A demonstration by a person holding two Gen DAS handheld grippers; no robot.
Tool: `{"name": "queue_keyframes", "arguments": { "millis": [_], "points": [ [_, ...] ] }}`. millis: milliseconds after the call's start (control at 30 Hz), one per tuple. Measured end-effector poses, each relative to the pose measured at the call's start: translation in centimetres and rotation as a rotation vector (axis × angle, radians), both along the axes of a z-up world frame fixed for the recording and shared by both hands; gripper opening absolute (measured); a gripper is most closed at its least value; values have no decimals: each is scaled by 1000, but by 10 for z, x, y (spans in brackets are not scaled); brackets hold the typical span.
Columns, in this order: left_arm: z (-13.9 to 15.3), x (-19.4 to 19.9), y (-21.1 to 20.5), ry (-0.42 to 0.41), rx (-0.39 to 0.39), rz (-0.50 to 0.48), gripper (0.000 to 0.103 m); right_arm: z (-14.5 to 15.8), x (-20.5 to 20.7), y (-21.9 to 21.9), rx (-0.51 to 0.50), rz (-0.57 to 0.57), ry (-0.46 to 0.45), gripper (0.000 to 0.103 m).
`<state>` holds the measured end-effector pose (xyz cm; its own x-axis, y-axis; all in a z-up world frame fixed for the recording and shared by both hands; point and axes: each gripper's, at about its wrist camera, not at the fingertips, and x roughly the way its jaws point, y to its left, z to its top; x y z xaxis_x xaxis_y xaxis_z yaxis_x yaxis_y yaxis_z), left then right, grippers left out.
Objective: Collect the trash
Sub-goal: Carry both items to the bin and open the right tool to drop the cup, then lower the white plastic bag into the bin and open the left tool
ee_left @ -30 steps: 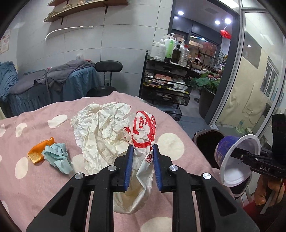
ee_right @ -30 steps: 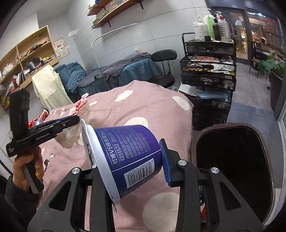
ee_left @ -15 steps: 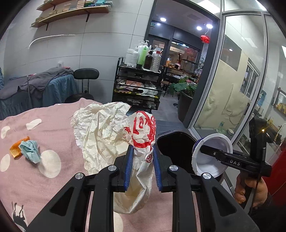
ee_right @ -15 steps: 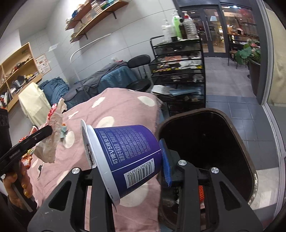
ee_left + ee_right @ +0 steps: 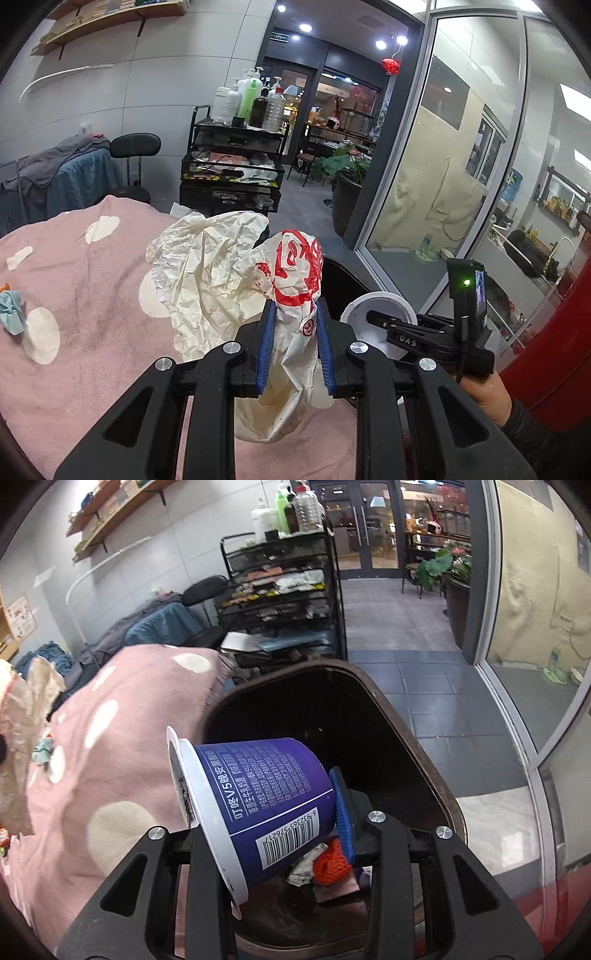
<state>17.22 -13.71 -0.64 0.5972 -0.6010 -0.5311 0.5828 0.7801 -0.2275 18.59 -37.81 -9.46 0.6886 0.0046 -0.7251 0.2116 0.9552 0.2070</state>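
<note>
- Crumpled white paper wrapper (image 5: 221,280) with red print sits pinched between the blue pads of the left gripper (image 5: 293,347), hanging below the jaws over the pink spotted blanket (image 5: 74,295).
- Purple yogurt cup (image 5: 258,801) lies on its side, clamped in the right gripper (image 5: 266,830) — white rim to the left, barcode facing the camera.
- Change since a second ago: the cup was over the blanket beside the bin; now it hangs over the dark mouth of the trash bin (image 5: 417,746). The left view has swung too, so the blanket's near corner and the bin edge lie just past the wrapper.
- Teal rag (image 5: 13,312), formerly near centre-left, now sits at the far left edge of the left view (the orange scrap beside it is nearly cut off).
- Bin interior: orange mesh (image 5: 330,864) and scraps at the bottom — open room above them.
- Blanket edge runs just beside the bin's left rim; black wire cart (image 5: 284,590) stands behind, tiled floor (image 5: 424,686) open to the right.
</note>
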Motion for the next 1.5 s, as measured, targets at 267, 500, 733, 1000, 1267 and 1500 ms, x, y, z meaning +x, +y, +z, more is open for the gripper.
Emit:
{"name": "queue_keyframes", "arguments": {
  "millis": [267, 500, 733, 1000, 1267, 1500],
  "points": [
    [-4, 1, -21, 25, 19, -45, 22, -43, 14, -13, -33, 10, 163, 34],
    [-7, 6, -41, 42, 44, -90, 22, -52, 8, -15, -39, -7, 176, 79],
    [-11, 14, -66, 58, 53, -148, 22, -36, -2, -19, -24, -25, 104, 79],
    [-19, 21, -100, 109, 65, -218, 22, 4, -31, -28, -55, -153, -48, 89],
    [-35, 30, -123, 188, 83, -254, 22, 33, -61, -50, -43, -343, -187, 95],
    [-48, 30, -138, 202, 149, -281, 27, 42, -72, -66, -14, -401, -224, 96]
  ]
}}
